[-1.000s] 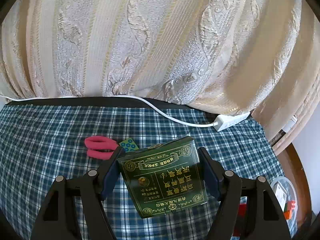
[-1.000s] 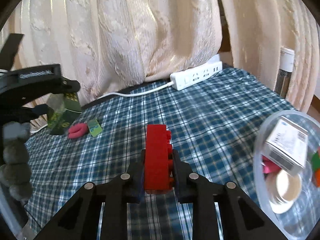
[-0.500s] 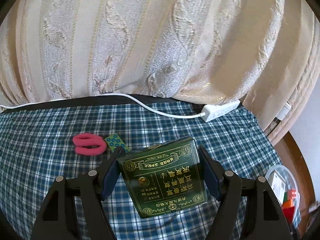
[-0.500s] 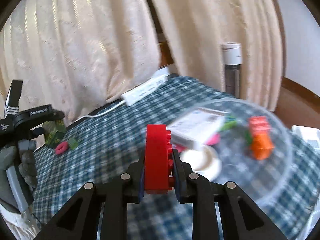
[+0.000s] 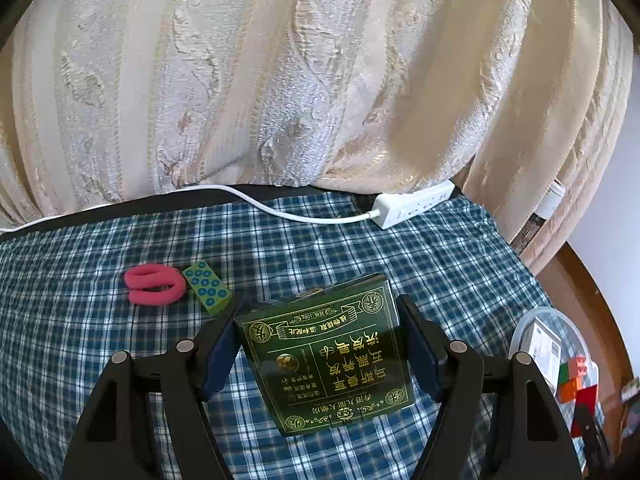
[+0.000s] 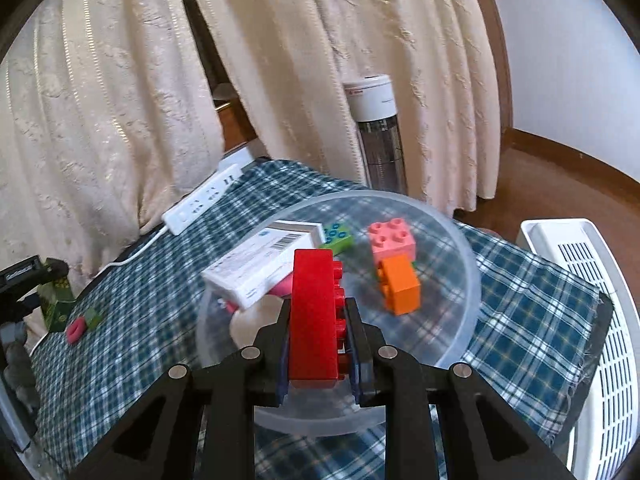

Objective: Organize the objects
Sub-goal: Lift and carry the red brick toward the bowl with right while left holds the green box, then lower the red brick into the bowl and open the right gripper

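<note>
Right wrist view shows the clear bowl (image 6: 460, 236) partly hidden behind the red brick (image 6: 314, 316). The right gripper (image 6: 316, 344) squeezes that brick, standing on end, long side up, over the bowl. The left gripper (image 5: 320, 344) grasps the green box (image 5: 328, 360) above the worktop (image 5: 360, 248), its long side pointing away, tilted.

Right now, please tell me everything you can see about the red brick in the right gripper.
The red brick is a long toy building block of glossy plastic, with round studs along its right-facing side. It stands on edge, upright, clamped between the black fingers of the right gripper, whose pads press both its broad faces. It is held over the near rim of the clear plastic bowl, touching nothing else.
</note>
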A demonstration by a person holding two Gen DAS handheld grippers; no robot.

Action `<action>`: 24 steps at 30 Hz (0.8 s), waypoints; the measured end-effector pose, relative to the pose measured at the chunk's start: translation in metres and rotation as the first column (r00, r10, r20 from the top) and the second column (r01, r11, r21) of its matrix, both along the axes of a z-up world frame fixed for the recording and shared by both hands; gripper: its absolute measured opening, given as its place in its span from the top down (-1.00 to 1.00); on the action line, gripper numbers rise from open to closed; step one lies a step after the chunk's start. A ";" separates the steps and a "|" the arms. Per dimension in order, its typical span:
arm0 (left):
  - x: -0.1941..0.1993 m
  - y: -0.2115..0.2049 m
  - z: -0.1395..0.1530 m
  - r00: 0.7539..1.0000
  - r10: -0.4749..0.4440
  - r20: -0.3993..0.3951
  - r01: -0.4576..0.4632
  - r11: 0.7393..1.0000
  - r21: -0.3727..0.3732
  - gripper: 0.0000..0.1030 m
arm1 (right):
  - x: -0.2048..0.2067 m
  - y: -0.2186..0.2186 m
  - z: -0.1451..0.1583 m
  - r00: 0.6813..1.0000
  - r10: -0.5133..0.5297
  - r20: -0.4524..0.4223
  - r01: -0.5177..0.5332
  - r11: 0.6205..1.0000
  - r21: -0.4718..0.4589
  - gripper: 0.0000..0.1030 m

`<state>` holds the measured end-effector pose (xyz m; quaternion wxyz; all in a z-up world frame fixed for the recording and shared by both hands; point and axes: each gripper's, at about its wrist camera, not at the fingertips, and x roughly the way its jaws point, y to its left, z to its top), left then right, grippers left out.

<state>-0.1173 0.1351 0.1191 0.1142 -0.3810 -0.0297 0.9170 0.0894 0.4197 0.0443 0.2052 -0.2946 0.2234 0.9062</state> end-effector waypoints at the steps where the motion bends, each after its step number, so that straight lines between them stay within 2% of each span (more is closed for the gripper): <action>1: 0.000 0.001 0.000 1.000 -0.003 0.001 0.003 1.000 -0.001 -0.43 | 0.000 0.003 -0.002 1.000 -0.008 0.002 0.008 1.000 -0.006 0.53; 7: 0.001 0.004 -0.002 1.000 -0.016 0.005 0.016 1.000 -0.004 -0.43 | 0.006 0.013 -0.003 0.999 -0.039 -0.006 0.038 0.999 -0.024 0.36; 15: 0.007 0.013 -0.003 0.999 -0.045 0.006 0.045 0.999 -0.009 -0.43 | 0.023 0.014 0.004 0.998 -0.054 -0.027 0.054 0.999 0.003 0.35; 24: 0.021 0.039 -0.010 0.990 -0.141 0.028 0.141 0.990 0.004 -0.43 | 0.037 0.011 0.009 0.998 -0.050 -0.040 0.051 0.998 0.045 0.33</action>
